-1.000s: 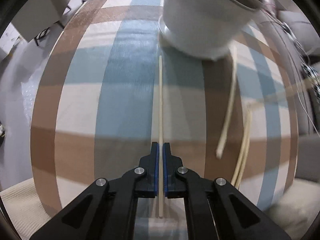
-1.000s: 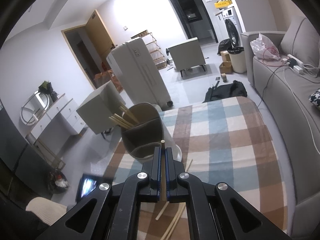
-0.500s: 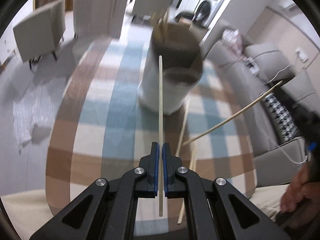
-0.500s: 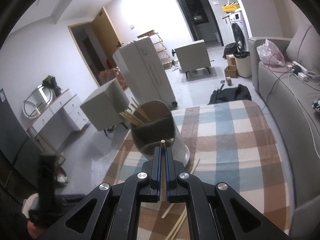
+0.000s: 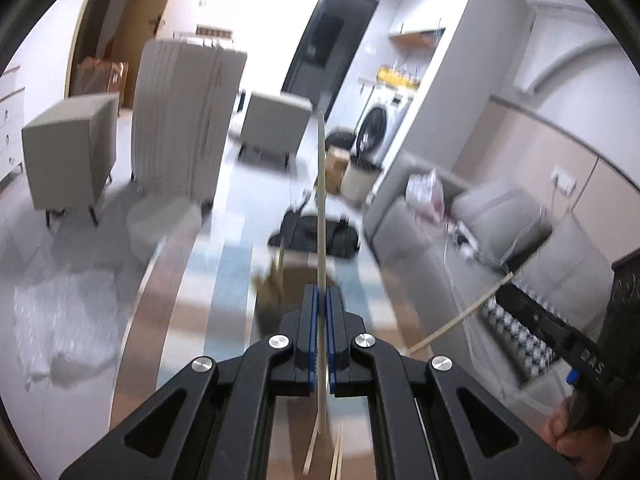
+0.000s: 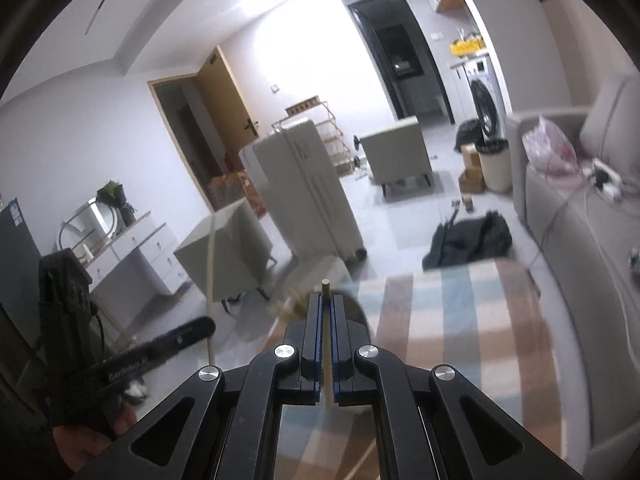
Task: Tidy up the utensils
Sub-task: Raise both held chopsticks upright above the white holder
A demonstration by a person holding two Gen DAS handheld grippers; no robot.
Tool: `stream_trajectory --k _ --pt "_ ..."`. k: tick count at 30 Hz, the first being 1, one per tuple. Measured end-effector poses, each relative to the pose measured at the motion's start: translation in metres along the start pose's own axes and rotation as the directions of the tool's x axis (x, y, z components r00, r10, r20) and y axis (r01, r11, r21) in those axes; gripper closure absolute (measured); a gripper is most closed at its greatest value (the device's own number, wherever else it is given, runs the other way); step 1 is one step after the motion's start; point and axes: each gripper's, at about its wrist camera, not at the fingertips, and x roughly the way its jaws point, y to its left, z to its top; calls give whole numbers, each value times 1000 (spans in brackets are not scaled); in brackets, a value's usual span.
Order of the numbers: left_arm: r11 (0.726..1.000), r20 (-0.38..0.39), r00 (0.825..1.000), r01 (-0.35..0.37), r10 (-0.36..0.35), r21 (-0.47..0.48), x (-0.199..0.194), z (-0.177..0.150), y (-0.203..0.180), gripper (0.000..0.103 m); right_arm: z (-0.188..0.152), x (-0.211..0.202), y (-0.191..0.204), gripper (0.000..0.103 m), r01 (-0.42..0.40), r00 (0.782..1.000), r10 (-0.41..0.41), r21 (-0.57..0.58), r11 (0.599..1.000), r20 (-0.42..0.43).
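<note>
- Wooden chopstick (image 5: 321, 200) is pinched in my left gripper (image 5: 321, 300), jaws fully closed on it, most of its length sticking out forward and up into the room view
- second chopstick (image 6: 326, 286) sits in my right gripper (image 6: 326, 304), clamped tight too, only a short stub poking past the tips
- from the left wrist cam I can see the right gripper's chopstick (image 5: 460, 314) slanting in from the right, with the person's hand (image 5: 576, 436) at the edge
- utensil holder (image 5: 276, 288) with a few sticks in it is just past the fingertips, pretty blurry in both views
- loose chopsticks (image 5: 338, 456) lie on the worktop under the left gripper
- worktop has a checked cloth (image 6: 460, 320), blue, brown and white
- beyond that: grey sofa (image 6: 568, 248) on the right, black bag (image 6: 472, 240) on the floor, white suitcase (image 6: 304, 192) further back
</note>
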Motion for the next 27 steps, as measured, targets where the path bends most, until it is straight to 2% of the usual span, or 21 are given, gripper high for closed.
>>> stream_trajectory --k 5,11,22,27 --pt "999 92 995 32 -28 -41 37 26 9 103 53 20 11 100 1 1000 1 -63 998 25" --pt "997 146 987 72 -66 -33 80 35 19 103 79 65 20 100 18 1000 -19 -125 992 -14" --pt "996 179 982 49 -61 70 99 14 21 103 61 123 9 100 9 989 -28 -129 992 -145" --pt "992 155 985 51 -69 116 103 5 18 103 42 141 -1 100 12 980 -31 -99 995 -195"
